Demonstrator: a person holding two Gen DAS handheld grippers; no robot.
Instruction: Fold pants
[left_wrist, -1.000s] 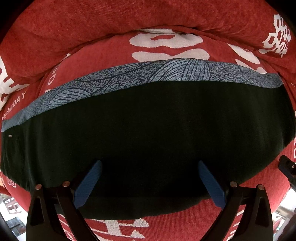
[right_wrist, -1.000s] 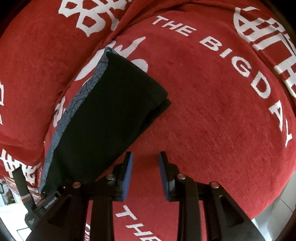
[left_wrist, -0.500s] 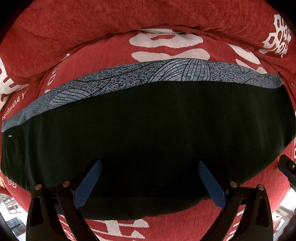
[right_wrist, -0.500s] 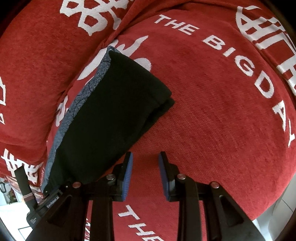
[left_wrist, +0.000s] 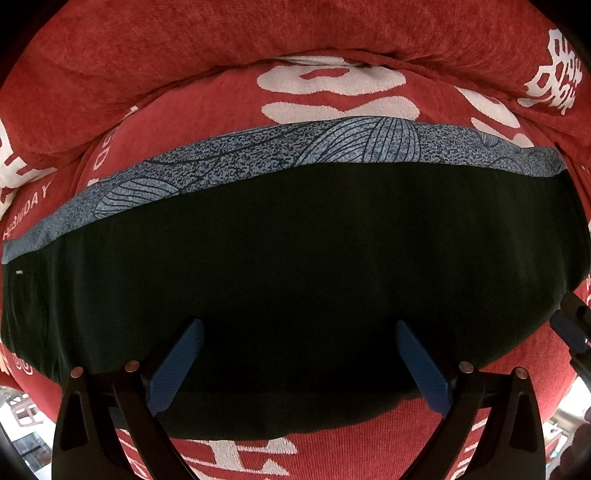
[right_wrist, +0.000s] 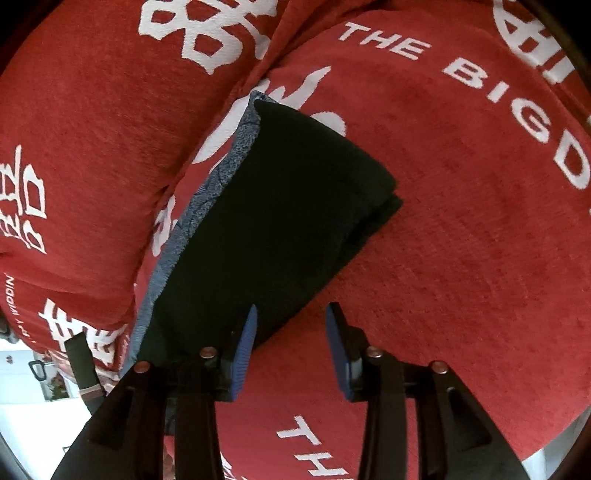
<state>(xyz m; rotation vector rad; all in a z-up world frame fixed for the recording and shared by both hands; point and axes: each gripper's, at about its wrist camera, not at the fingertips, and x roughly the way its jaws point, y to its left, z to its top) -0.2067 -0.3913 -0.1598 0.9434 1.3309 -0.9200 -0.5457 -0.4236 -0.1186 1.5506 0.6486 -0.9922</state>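
The red sofa cushion (left_wrist: 332, 44) carries the folded pants (left_wrist: 295, 266), unmoved this past second. My left gripper (left_wrist: 299, 354) stays spread wide above them; my right gripper (right_wrist: 290, 347), part-open, has crept nearer their front edge.

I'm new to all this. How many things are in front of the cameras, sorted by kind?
Folded pants, dark with a blue patterned band: 1
Grippers with blue pads, left gripper and right gripper: 2
Red covers with white lettering: 1
Total: 4

Black pants (left_wrist: 295, 266), folded into a flat oblong bundle, lying spread out, grey-blue patterned edge (left_wrist: 332, 144) at far side.
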